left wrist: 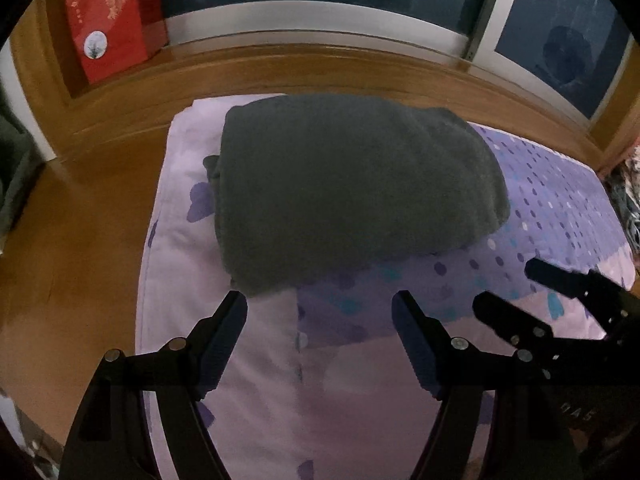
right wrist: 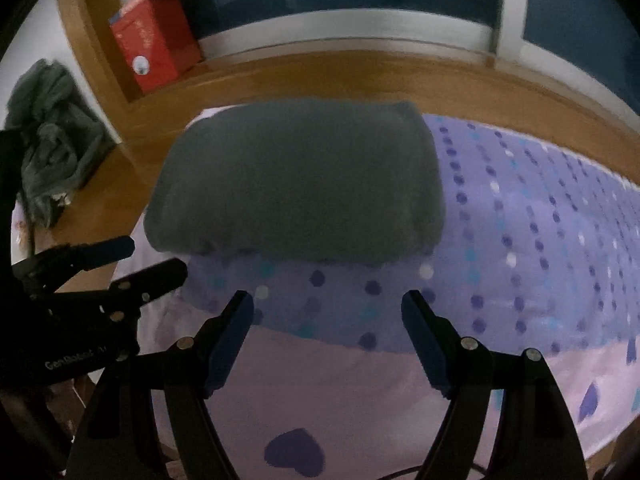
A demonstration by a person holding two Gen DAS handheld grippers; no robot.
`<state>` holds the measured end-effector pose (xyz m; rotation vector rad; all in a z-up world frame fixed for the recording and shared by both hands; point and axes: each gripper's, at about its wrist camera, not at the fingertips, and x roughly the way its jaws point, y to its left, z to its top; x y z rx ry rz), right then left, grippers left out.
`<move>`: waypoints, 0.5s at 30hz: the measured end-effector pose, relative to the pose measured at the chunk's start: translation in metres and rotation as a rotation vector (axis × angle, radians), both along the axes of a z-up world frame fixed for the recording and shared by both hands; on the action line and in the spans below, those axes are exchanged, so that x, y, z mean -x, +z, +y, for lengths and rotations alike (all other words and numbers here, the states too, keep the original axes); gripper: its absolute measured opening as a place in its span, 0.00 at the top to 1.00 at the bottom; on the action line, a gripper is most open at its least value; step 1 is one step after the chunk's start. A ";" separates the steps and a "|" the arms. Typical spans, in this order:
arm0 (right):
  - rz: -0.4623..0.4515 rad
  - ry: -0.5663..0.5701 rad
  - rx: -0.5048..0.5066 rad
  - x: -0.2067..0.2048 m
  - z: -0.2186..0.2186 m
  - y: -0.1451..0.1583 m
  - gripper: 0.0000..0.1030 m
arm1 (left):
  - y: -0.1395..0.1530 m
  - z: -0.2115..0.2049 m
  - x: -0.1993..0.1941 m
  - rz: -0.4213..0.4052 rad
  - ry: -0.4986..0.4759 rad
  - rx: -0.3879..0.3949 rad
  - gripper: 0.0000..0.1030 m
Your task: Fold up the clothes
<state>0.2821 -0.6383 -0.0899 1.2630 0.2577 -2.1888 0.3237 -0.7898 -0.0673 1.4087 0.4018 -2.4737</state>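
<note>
A: In the left wrist view, the grey folded garment [left wrist: 352, 188] lies in the middle of the frame on the purple sheet [left wrist: 256, 392]. The left gripper [left wrist: 320, 312] is at the bottom, its jaws spread wide, with nothing between them. One fingertip is just beside the near corner of the garment.

B: So the risk is there?

A: Yes, I think so. If this finger goes forward, it can push the corner and open the fold. The right gripper [left wrist: 508, 292] comes in at the right edge, close to the left one, so the two tools can knock together.

B: And the right wrist view?

A: The garment [right wrist: 296, 180] is again in the middle, a little blurred. The right gripper [right wrist: 328, 312] is released too, empty, over the dotted sheet [right wrist: 520, 208]. The left gripper [right wrist: 156, 258] is at the left edge, near the garment's lower left corner.

B: Anything else?

A: If the jaws close low, they may pinch the sheet with the garment. A second grey cloth [right wrist: 48, 140] waits at the upper left.
</note>
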 end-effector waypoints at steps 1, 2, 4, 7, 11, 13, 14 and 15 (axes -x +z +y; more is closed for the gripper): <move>-0.013 -0.020 0.005 -0.002 -0.001 -0.002 0.25 | 0.000 -0.002 -0.001 -0.001 -0.007 -0.003 0.26; -0.018 -0.032 0.003 -0.004 -0.003 -0.003 0.25 | 0.000 -0.004 -0.002 -0.001 -0.014 -0.004 0.26; -0.012 -0.038 -0.011 -0.009 -0.005 -0.002 0.25 | -0.001 -0.005 -0.004 0.001 -0.023 -0.001 0.26; 0.009 -0.038 -0.032 -0.016 -0.007 0.001 0.25 | -0.002 -0.007 -0.005 0.004 -0.018 0.000 0.26; 0.017 -0.038 -0.032 -0.014 -0.008 0.004 0.25 | -0.003 -0.007 -0.006 0.001 0.007 -0.030 0.26; 0.015 -0.033 -0.033 -0.013 -0.009 0.004 0.25 | -0.003 -0.005 -0.005 0.000 -0.001 -0.028 0.26; 0.016 -0.030 -0.036 -0.013 -0.008 0.004 0.25 | -0.003 -0.004 -0.005 -0.003 0.001 -0.023 0.26; 0.018 -0.026 -0.040 -0.012 -0.008 0.004 0.25 | -0.004 -0.002 -0.004 -0.010 0.009 -0.017 0.26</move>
